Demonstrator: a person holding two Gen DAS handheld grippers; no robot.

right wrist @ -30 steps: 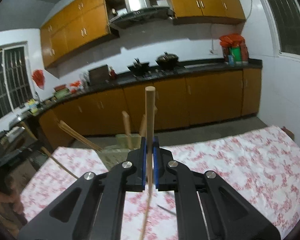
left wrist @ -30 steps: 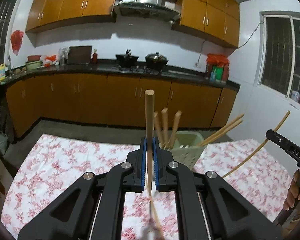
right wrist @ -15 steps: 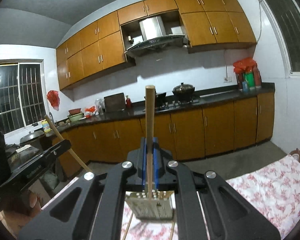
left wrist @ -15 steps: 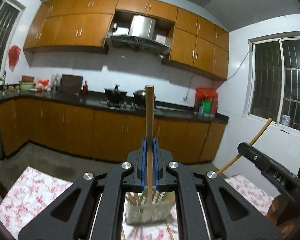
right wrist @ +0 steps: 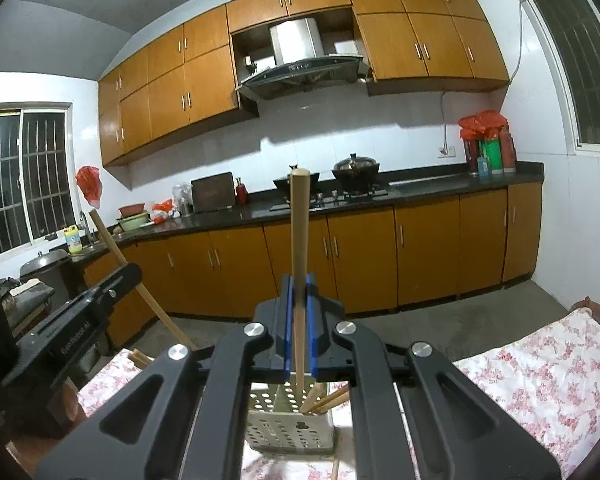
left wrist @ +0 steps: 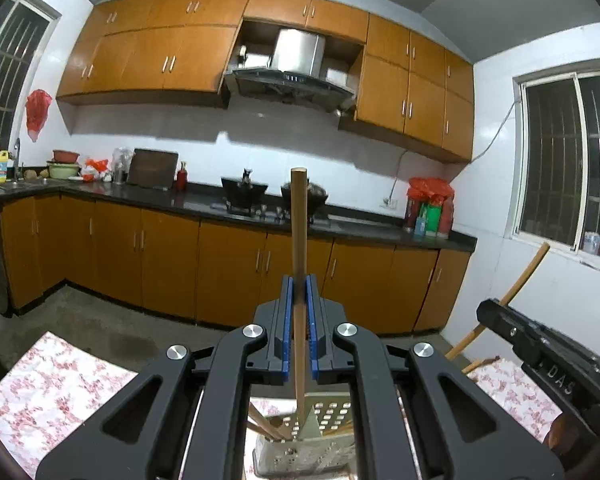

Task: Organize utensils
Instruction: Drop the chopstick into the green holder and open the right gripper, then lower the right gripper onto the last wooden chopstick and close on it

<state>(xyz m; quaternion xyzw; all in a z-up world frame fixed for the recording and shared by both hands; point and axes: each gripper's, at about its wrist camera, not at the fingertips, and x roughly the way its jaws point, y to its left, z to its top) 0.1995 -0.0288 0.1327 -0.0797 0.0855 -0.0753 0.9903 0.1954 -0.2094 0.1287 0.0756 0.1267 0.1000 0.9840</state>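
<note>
My left gripper [left wrist: 299,292] is shut on a wooden chopstick [left wrist: 299,240] held upright, its lower end reaching into a pale perforated utensil holder [left wrist: 300,456] on the table below. My right gripper [right wrist: 299,292] is shut on another wooden chopstick [right wrist: 299,240], upright, with its lower end inside the same holder [right wrist: 288,428]. Other wooden sticks [right wrist: 324,400] lean inside the holder. The right gripper also shows at the right of the left wrist view [left wrist: 540,344], the left gripper at the left of the right wrist view [right wrist: 84,320].
The table wears a white cloth with red flowers [right wrist: 540,368], also showing in the left wrist view [left wrist: 52,392]. Orange kitchen cabinets [left wrist: 160,256] and a dark counter with pots [left wrist: 244,192] stand beyond a strip of floor. A loose stick [right wrist: 334,470] lies by the holder.
Both grippers have swung over the holder and tilted up, so the table dropped out of view. The chopsticks' lower ends now sit in the holder. Both stay shut.
</note>
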